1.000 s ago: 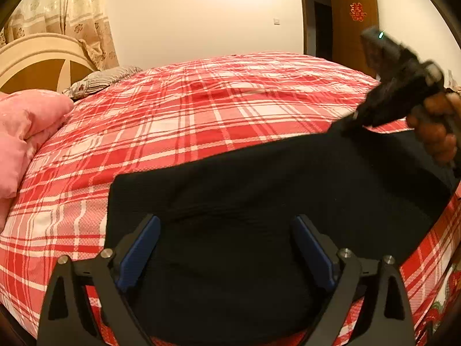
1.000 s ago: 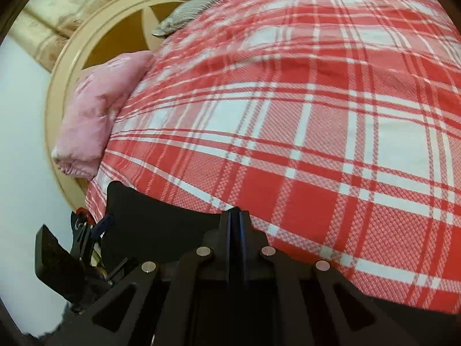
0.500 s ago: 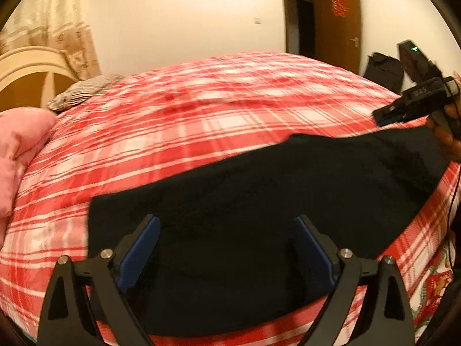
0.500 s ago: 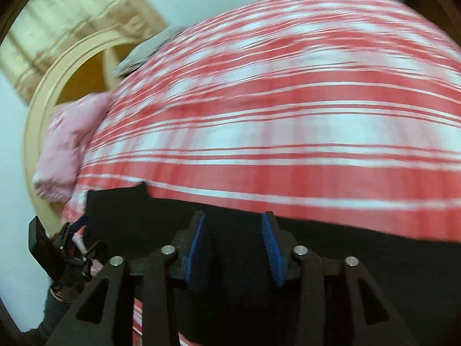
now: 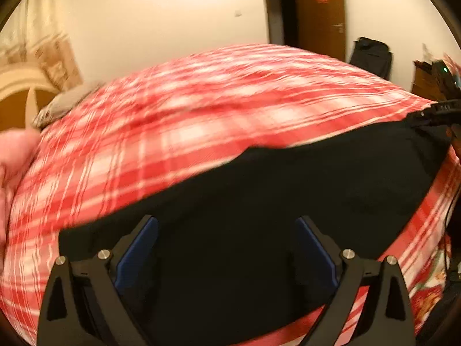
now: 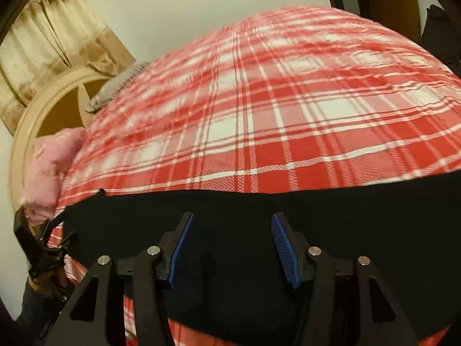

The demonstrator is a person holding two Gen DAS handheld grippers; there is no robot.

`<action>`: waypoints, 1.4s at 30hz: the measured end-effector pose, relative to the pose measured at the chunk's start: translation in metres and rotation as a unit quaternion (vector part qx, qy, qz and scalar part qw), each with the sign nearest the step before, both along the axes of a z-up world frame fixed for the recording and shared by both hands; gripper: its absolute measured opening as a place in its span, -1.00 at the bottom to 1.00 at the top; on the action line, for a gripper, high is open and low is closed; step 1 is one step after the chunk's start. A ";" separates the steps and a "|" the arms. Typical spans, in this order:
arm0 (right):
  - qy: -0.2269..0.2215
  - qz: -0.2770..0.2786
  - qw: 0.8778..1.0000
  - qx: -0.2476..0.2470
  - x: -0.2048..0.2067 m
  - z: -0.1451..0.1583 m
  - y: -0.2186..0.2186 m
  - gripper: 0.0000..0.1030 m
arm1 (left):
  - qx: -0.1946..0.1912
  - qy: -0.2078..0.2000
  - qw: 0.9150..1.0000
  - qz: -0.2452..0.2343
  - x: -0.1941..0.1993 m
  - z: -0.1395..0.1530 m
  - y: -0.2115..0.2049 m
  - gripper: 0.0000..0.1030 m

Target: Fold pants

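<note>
Released a second ago from a tight pinch on the fabric, the right gripper (image 6: 232, 248) now stands with its blue pads (image 6: 283, 249) spread apart above the black pants (image 6: 360, 230). Those pants lie flat across the near edge of the red plaid blanket (image 6: 259, 109) on the bed. Wide open too, the left gripper (image 5: 226, 256) hovers over the same dark cloth (image 5: 288, 190) and holds nothing. Near the headboard (image 6: 37, 115), a pink pillow (image 6: 49, 167) rests at the blanket's far-left end.
</note>
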State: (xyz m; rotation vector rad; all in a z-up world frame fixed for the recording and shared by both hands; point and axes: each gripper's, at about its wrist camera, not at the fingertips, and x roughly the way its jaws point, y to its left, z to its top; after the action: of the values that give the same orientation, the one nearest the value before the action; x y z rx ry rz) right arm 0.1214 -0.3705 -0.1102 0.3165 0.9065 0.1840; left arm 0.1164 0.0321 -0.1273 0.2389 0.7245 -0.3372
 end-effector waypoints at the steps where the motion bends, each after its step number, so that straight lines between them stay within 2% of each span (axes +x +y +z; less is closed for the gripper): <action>1: -0.006 -0.005 1.000 -0.003 -0.008 0.007 -0.004 0.10 | -0.001 -0.005 1.000 -0.014 -0.001 0.005 -0.011 0.91; 6: -0.029 -0.064 0.997 -0.034 -0.048 0.033 -0.053 0.10 | -0.020 -0.004 0.996 -0.082 0.001 0.016 -0.061 0.91; 7: -0.025 -0.083 0.995 -0.044 -0.054 0.034 -0.065 0.10 | -0.019 -0.002 0.996 -0.088 0.002 0.016 -0.068 0.91; 9: -0.016 -0.128 0.987 -0.094 -0.062 0.032 -0.085 0.10 | -0.019 0.007 0.994 -0.104 0.006 0.010 -0.085 0.91; 11: 0.012 -0.155 0.981 -0.117 -0.065 0.019 -0.103 0.10 | -0.008 0.028 0.993 -0.113 0.010 -0.003 -0.099 0.91; 12: 0.014 -0.151 0.983 -0.105 -0.066 0.014 -0.110 0.10 | 0.004 0.036 0.993 -0.113 0.012 -0.011 -0.103 0.91; 14: -0.009 -0.143 0.986 -0.079 -0.074 0.017 -0.116 0.10 | 0.019 0.053 0.992 -0.113 0.012 -0.024 -0.107 0.91; 16: -0.032 -0.149 0.987 -0.049 -0.086 0.027 -0.121 0.10 | 0.004 0.060 0.992 -0.107 0.012 -0.027 -0.102 0.91; 18: -0.066 -0.163 0.984 -0.030 -0.098 0.039 -0.128 0.10 | 0.004 0.064 0.992 -0.106 0.009 -0.022 -0.102 0.91; 21: -0.103 -0.214 0.971 -0.031 -0.125 0.059 -0.150 0.10 | 0.012 0.048 0.993 -0.104 0.006 -0.016 -0.106 0.91; 23: -0.103 -0.245 0.964 -0.026 -0.137 0.065 -0.168 0.10 | 0.015 0.046 0.993 -0.105 0.007 -0.014 -0.112 0.91; 27: -0.073 -0.291 0.954 -0.011 -0.151 0.055 -0.205 0.10 | 0.021 0.048 0.994 -0.098 0.014 -0.014 -0.119 0.91; 30: -0.053 -0.287 0.956 0.026 -0.157 0.039 -0.219 0.10 | 0.016 0.045 0.994 -0.100 0.013 -0.012 -0.123 0.91; 38: -0.067 -0.261 0.962 0.032 -0.151 0.031 -0.212 0.10 | 0.040 0.057 0.992 -0.104 0.019 -0.022 -0.133 0.91; 42: -0.069 -0.248 0.965 0.041 -0.148 0.028 -0.208 0.10 | 0.016 0.072 0.993 -0.094 0.024 -0.026 -0.128 0.96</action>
State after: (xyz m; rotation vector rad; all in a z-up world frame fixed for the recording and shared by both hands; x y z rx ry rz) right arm -0.0271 -0.5787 -0.0819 0.5900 0.6581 -0.2184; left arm 0.1407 -0.0960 -0.1535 0.3175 0.8531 -0.5269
